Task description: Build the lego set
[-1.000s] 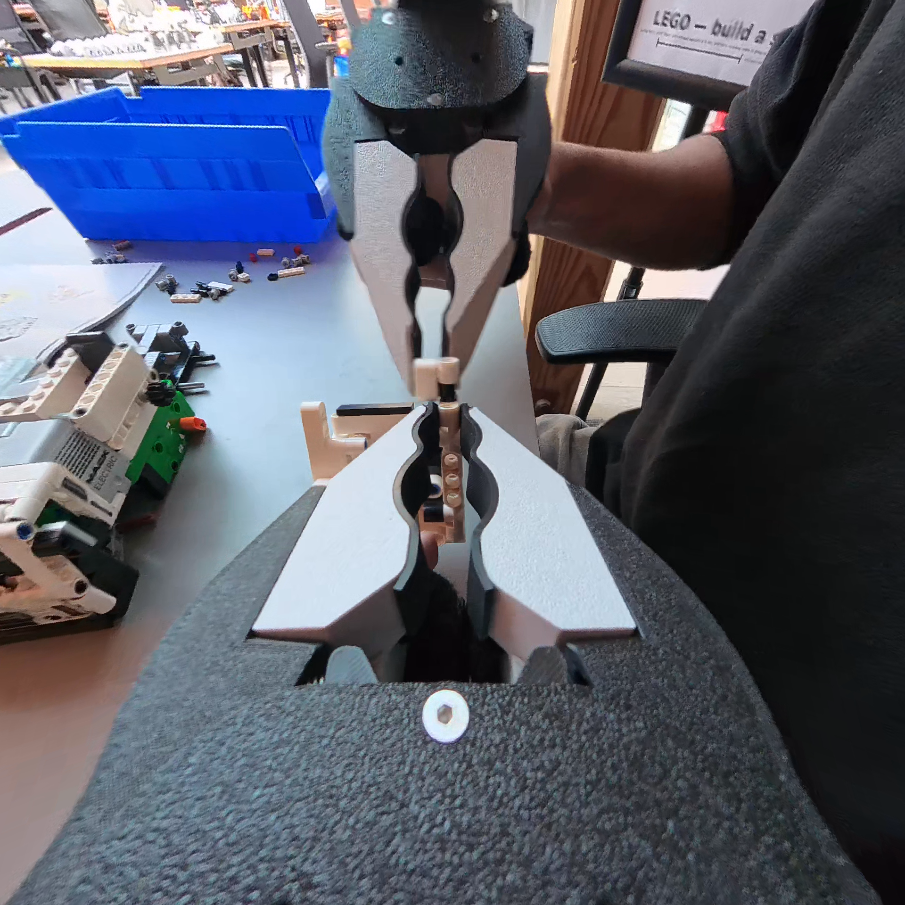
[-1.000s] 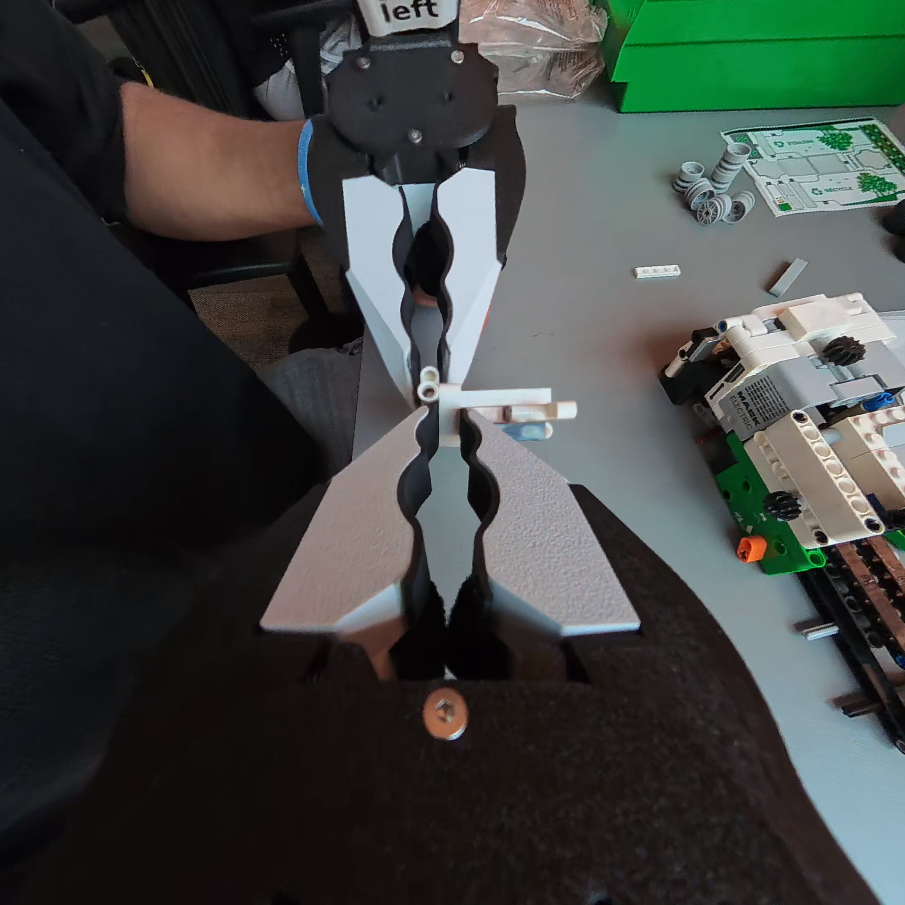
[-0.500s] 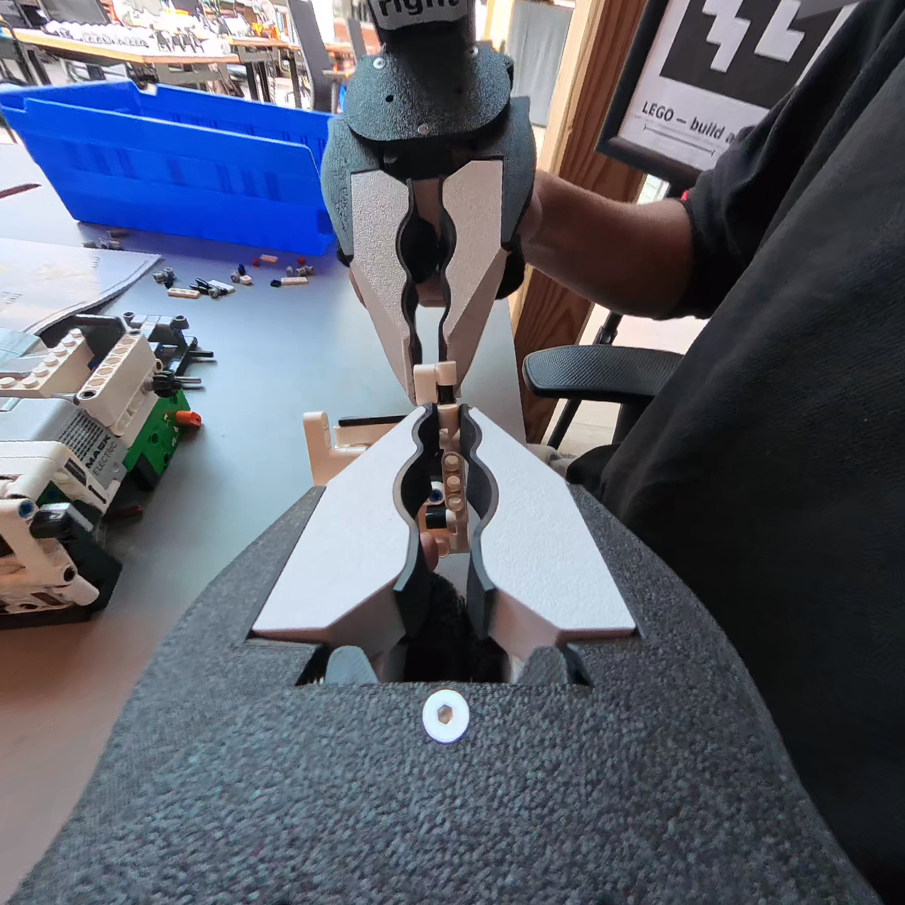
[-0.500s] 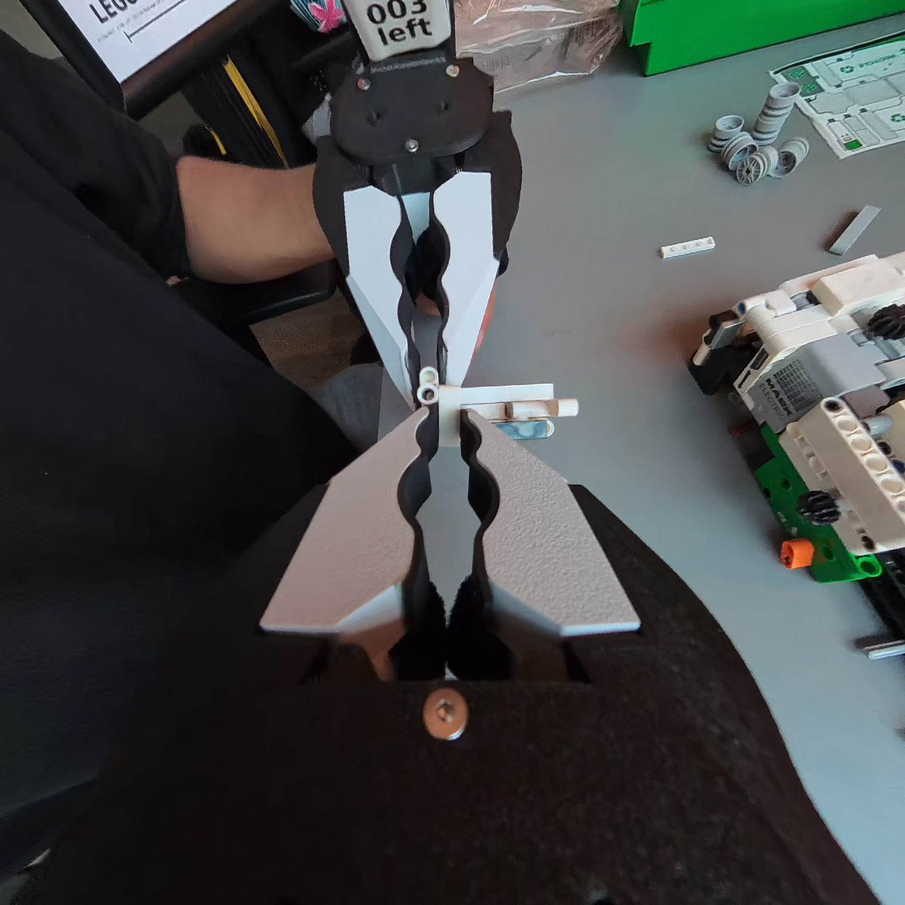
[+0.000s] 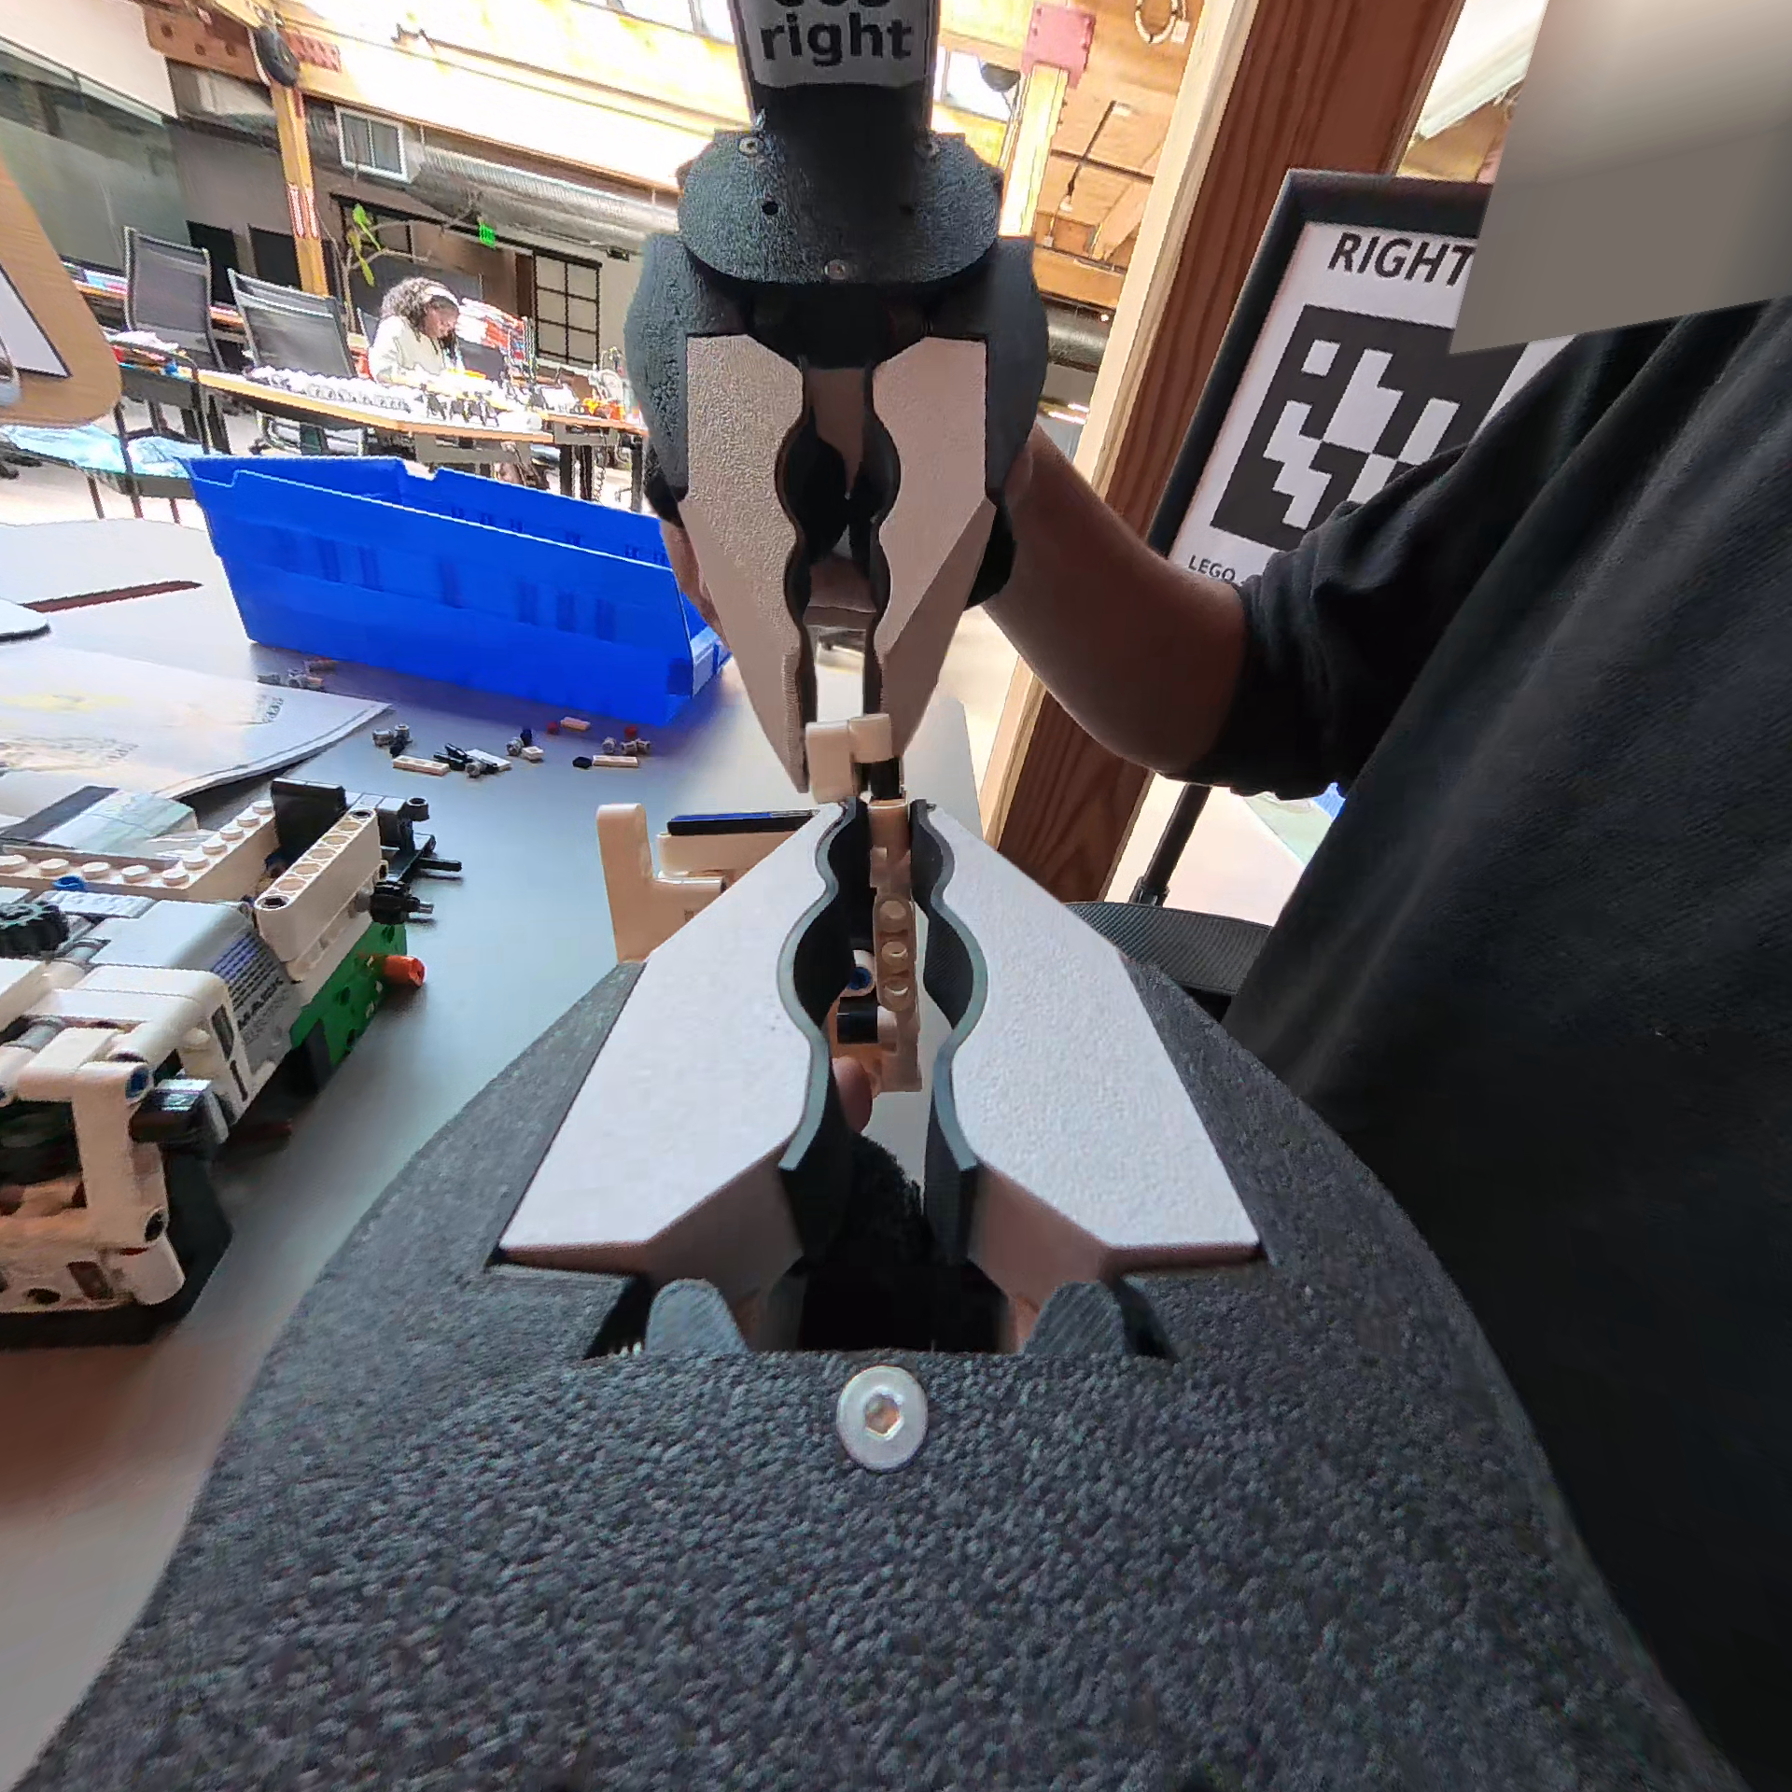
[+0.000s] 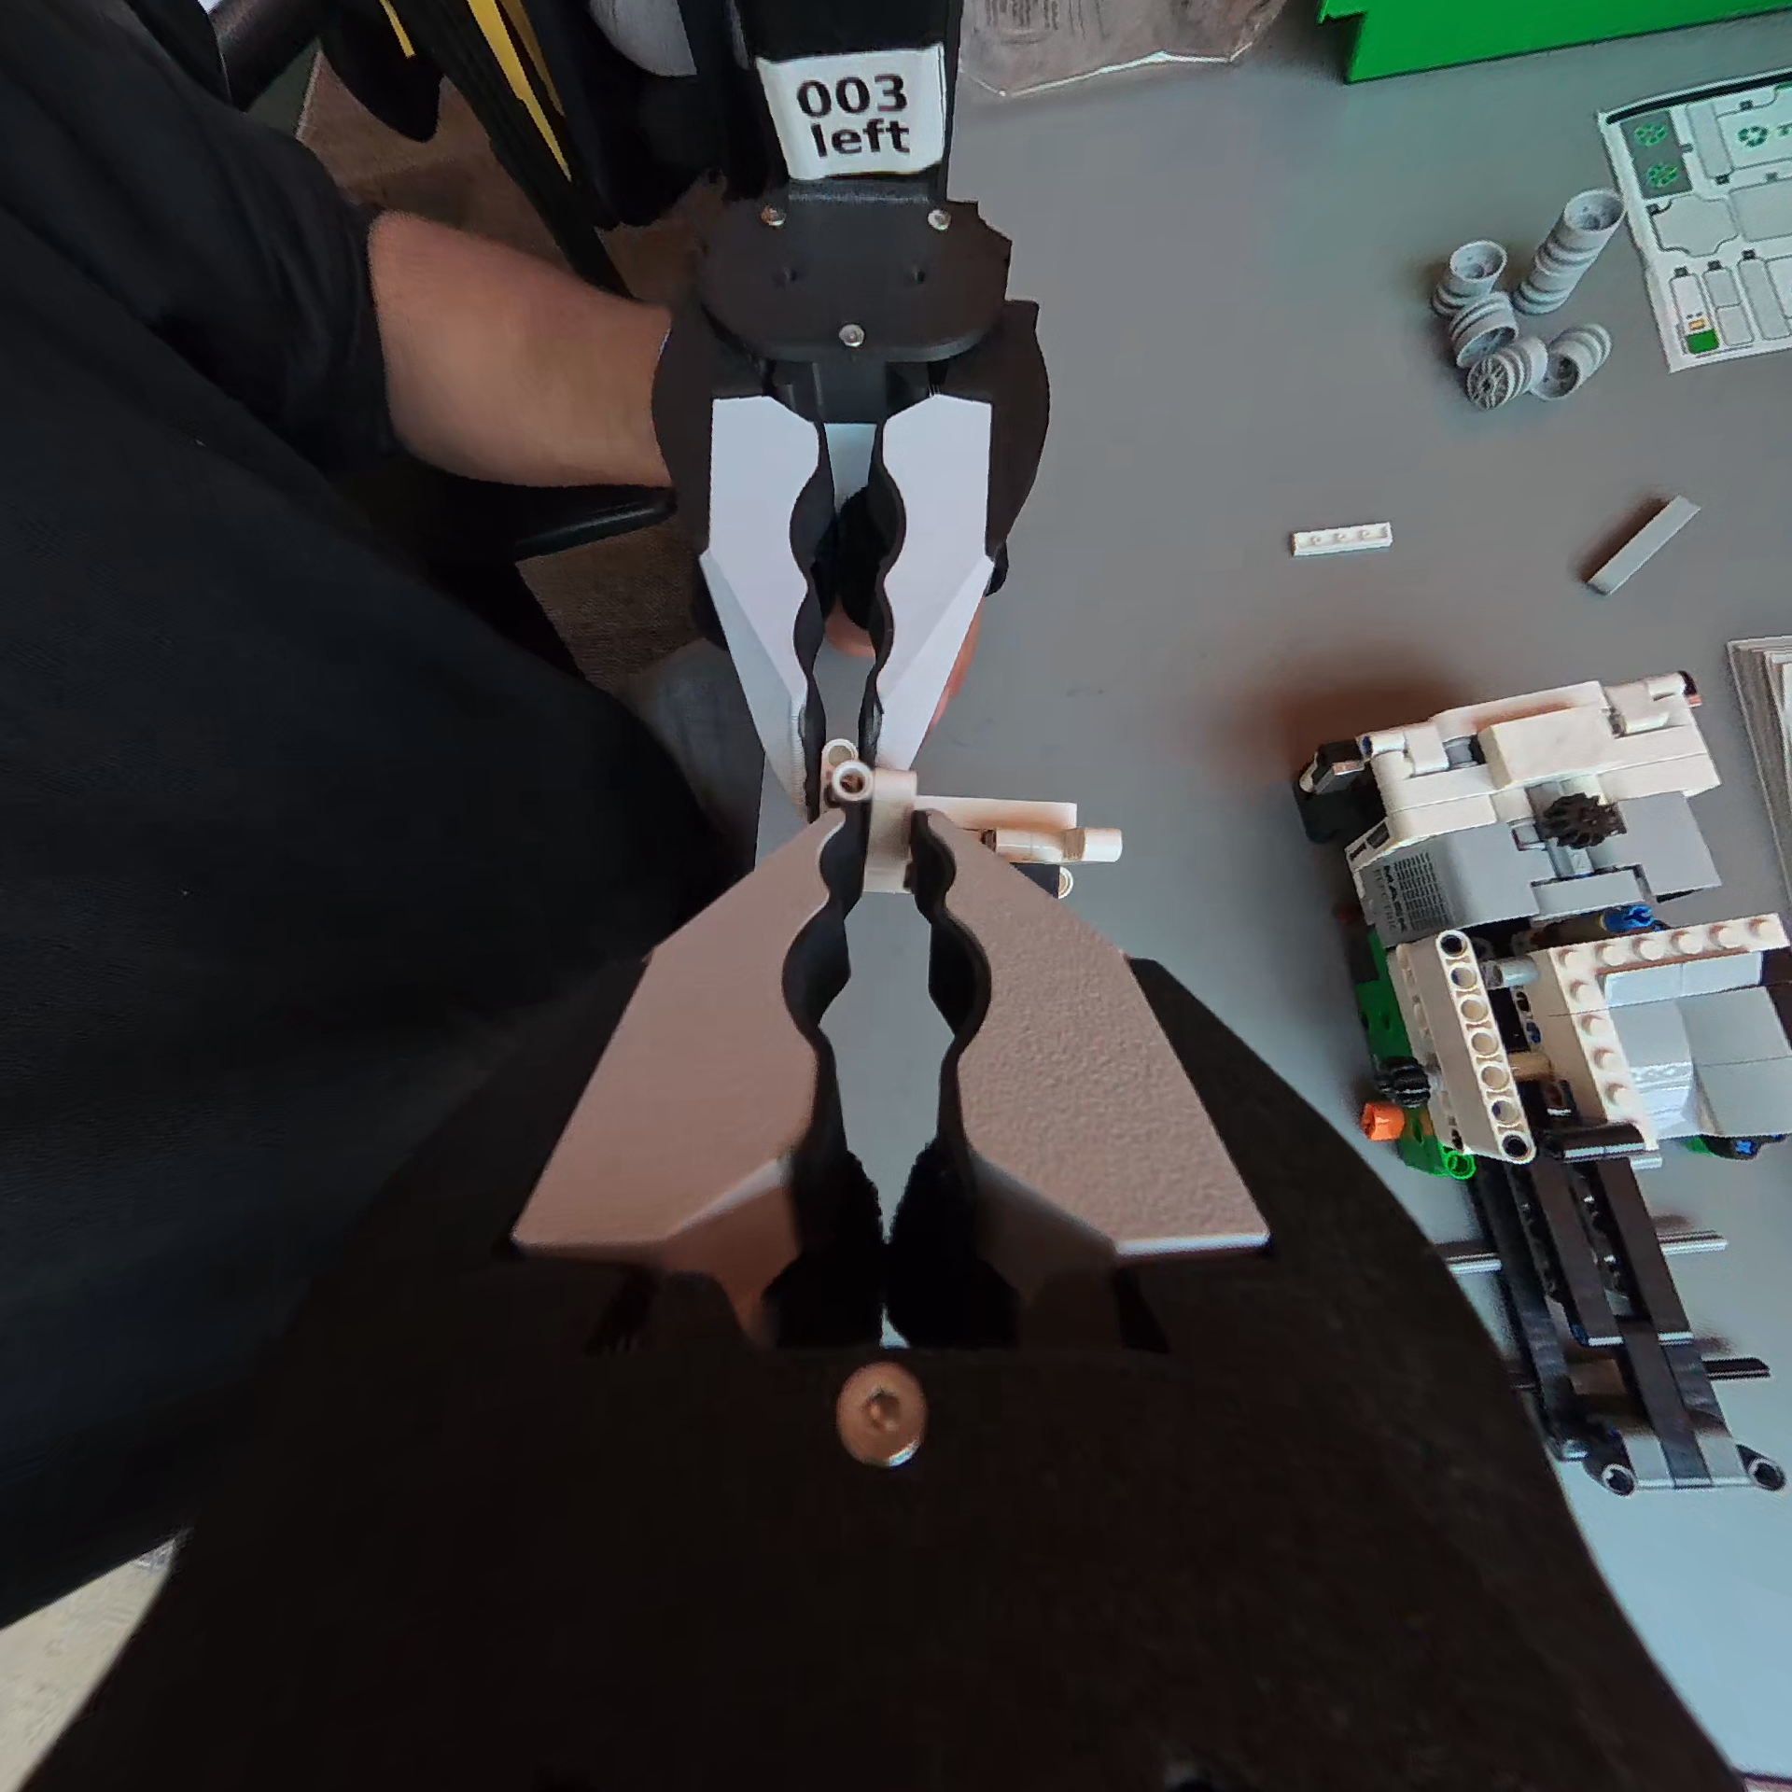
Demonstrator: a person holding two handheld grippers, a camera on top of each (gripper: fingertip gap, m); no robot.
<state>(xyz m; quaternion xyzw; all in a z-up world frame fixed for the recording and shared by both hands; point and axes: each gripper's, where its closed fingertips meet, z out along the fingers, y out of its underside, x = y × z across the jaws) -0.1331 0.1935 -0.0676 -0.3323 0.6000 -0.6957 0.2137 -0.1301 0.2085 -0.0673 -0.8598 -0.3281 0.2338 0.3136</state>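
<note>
Your small white connector (image 5: pixel 846 745) meets the white sub-assembly (image 5: pixel 892 931) in mid-air above the table edge; your right gripper (image 5: pixel 848 766) pinches the connector, your left gripper (image 5: pixel 878 824) clamps the sub-assembly; the truck model (image 6: pixel 1552 931) stands part-built, grey wheels (image 6: pixel 1522 310) and loose pieces (image 5: pixel 514 761) unfitted; much remains.

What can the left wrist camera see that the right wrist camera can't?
Only the left wrist view shows the blue bin, the small loose pieces in front of it, and a framed sign.

Only the right wrist view shows the grey wheels, the sticker sheet and a green box.

Both show the left tongs and right tongs tip to tip, gripping one white sub-assembly, and the half-built truck.
</note>
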